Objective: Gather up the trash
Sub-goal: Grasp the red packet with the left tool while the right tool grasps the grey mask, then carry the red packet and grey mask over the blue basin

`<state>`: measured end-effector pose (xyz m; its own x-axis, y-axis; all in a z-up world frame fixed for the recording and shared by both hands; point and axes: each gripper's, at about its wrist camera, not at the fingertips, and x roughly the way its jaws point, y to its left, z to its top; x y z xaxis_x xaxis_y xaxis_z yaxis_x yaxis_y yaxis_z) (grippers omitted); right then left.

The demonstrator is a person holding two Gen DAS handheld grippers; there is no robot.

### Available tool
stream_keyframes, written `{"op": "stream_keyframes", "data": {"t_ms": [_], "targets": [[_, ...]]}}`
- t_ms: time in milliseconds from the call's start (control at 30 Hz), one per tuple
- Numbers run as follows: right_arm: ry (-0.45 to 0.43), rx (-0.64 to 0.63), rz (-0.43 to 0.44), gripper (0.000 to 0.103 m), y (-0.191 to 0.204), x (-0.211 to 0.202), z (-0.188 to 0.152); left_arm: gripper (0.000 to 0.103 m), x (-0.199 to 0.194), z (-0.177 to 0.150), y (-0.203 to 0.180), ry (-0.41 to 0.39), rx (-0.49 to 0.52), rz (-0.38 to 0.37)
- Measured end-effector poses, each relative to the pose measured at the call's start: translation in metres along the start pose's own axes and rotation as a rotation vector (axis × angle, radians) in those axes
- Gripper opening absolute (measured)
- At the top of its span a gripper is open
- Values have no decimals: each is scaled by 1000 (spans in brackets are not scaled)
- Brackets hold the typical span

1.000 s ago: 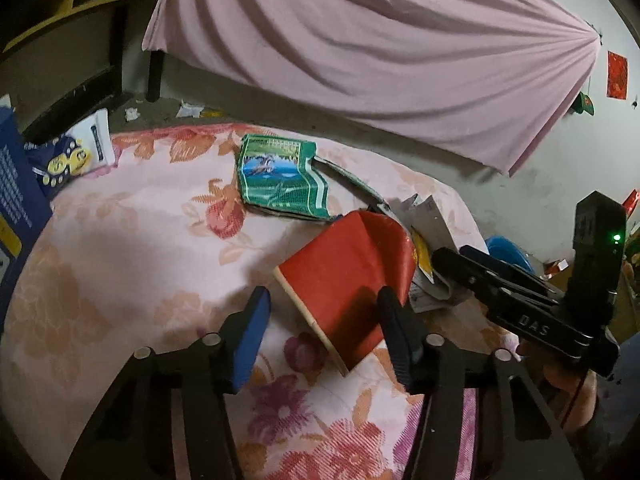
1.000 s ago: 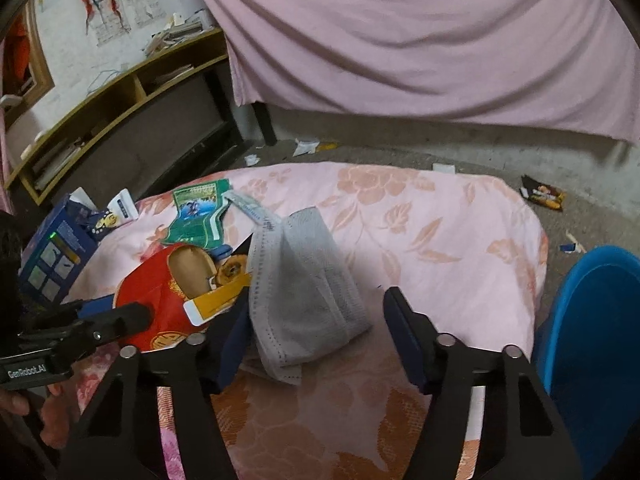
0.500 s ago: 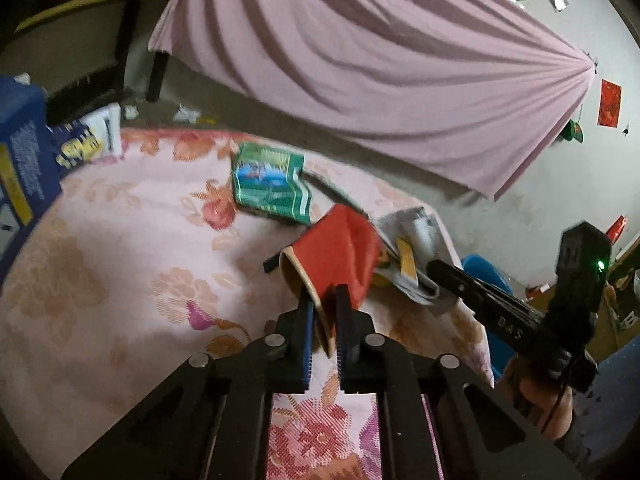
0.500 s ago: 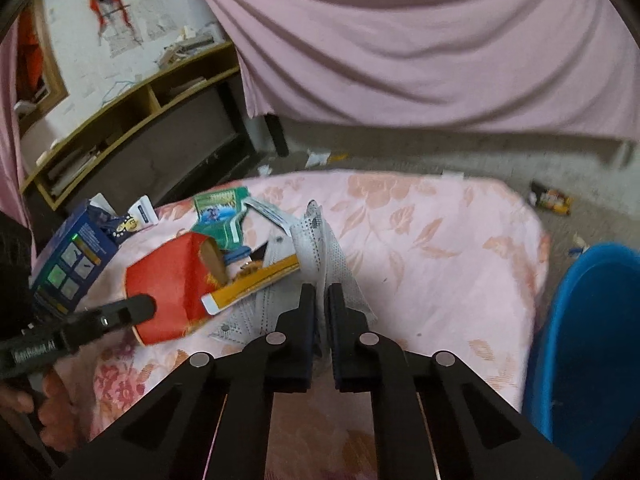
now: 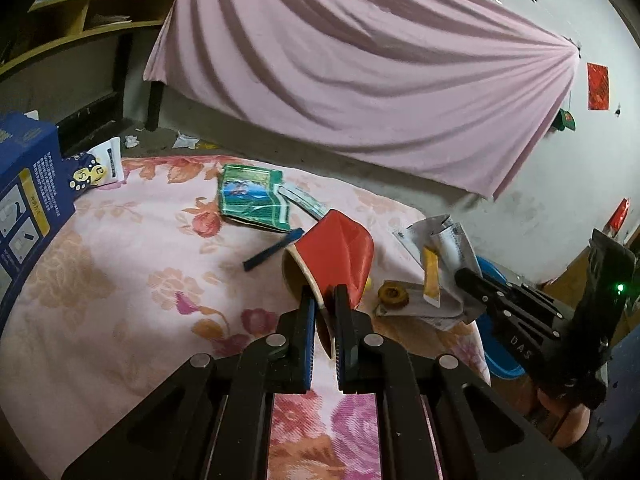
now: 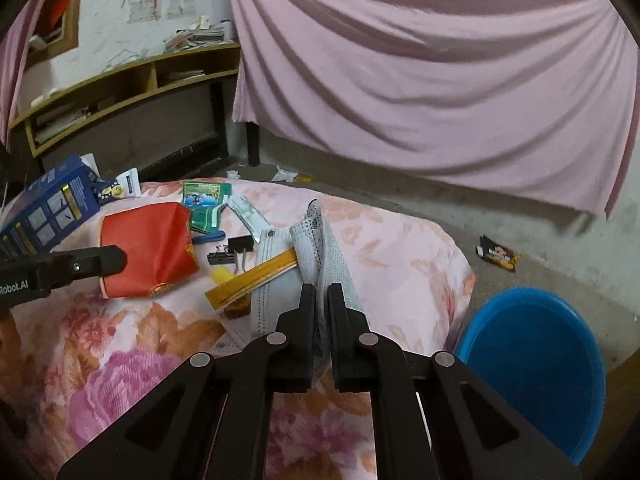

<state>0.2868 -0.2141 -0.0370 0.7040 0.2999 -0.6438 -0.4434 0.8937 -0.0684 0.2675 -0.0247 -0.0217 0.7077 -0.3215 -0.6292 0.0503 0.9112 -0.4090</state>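
Red paper: your left gripper (image 5: 325, 294) is pinching one red envelope (image 5: 338, 254) by its lower edge. Your right gripper (image 6: 322, 294) is pinching one grey face mask (image 6: 320, 248), its jaws just having closed on it. Both are sitting near the floral cloth's (image 6: 400, 248) right edge, one blue basin (image 6: 532, 360) waiting just beyond. Two binder clips (image 6: 234, 251) are lying between them.

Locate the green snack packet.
The green snack packet lies flat on the floral cloth, far side in the left wrist view, just beyond the blue pen and red packet.
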Motion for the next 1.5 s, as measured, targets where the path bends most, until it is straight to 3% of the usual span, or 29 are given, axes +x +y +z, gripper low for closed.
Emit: {"op": "stream_keyframes", "data": {"t_ms": [167,233,467,600,700,933,1033,1067,1100,1233,1300,1333,1500], "targets": [[-71,-59,-147,5,-8,-28,-1,6,3,-3,-10,-3,26,-2],[-70,-59,-163,5,-12,-32,-2,6,5,-4,-13,-1,31,-4],[-36,-6,-65,5,-17,-23,-8,6,10,-7,-18,7,42,-7],[-75,-121,-122,5,9,-25,-5,6,5,-8,-18,-4,36,2],[-72,-188,-101,5,30,-17,-1,6,-2,-8,-10,-15,26,21],[83,-217,61,8,62,28,-4,6,-12,-11,16,-1,-24,77],[96,-210,65,24,61,29,-5,6,-12,-14,24,8,-48,77],[92,-196,69,34,58,27,-4,6,-13,-15,24,8,-52,76],[89,-181,76,37,55,25,-4,6,-13,-16,25,9,-54,74],[141,-90,131,34,37,33,-7,6,-13,-16,22,4,-58,70],[156,-56,158,14,32,36,-7,6,-13,-16,20,-1,-59,68],[153,-43,156,11,31,34,-7,6,-13,-17,19,-4,-58,68],[51,-39,97,6,24,8,-5,6,-20,-15,10,-35,-39,65]]}}
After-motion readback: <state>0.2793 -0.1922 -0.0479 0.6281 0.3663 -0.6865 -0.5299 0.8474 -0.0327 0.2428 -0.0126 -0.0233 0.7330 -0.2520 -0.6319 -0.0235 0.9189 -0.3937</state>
